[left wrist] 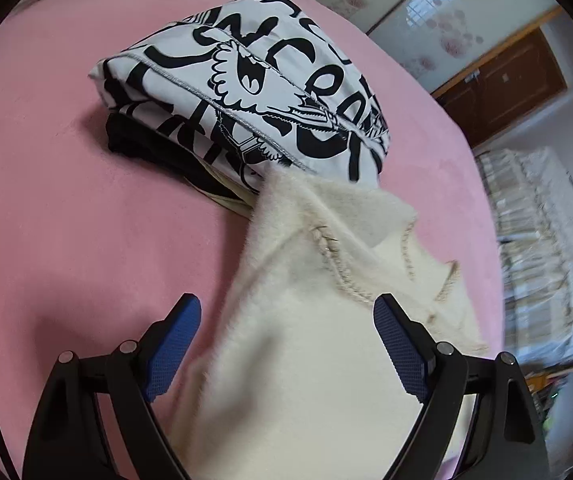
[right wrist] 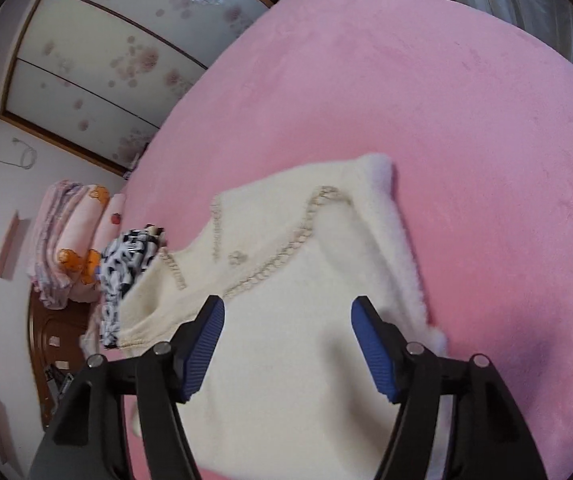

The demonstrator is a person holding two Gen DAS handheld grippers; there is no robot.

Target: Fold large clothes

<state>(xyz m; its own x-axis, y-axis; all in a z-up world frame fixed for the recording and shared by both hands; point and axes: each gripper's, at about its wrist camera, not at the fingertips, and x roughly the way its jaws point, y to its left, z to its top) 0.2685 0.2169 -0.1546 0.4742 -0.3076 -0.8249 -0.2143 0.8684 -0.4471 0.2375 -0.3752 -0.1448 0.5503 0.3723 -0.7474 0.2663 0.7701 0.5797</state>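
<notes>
Left gripper [left wrist: 286,316] open, cream sweater [left wrist: 306,320] lying btwn its jaws on pink bed [left wrist: 66,220]. Right gripper [right wrist: 288,314] open too, sweater under & ahead, frame center. Only left view shows b/w printed folded stack [left wrist: 246,92] clearly, upper center, touching sweater's far end.

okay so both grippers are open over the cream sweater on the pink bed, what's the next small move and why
Probably lower both and pinch the near edge. The left gripper and right gripper both hover open above the cream sweater, gripping nothing. It lies spread on the pink bed, its far end touching the folded printed stack, so it likely still needs folding.
</notes>
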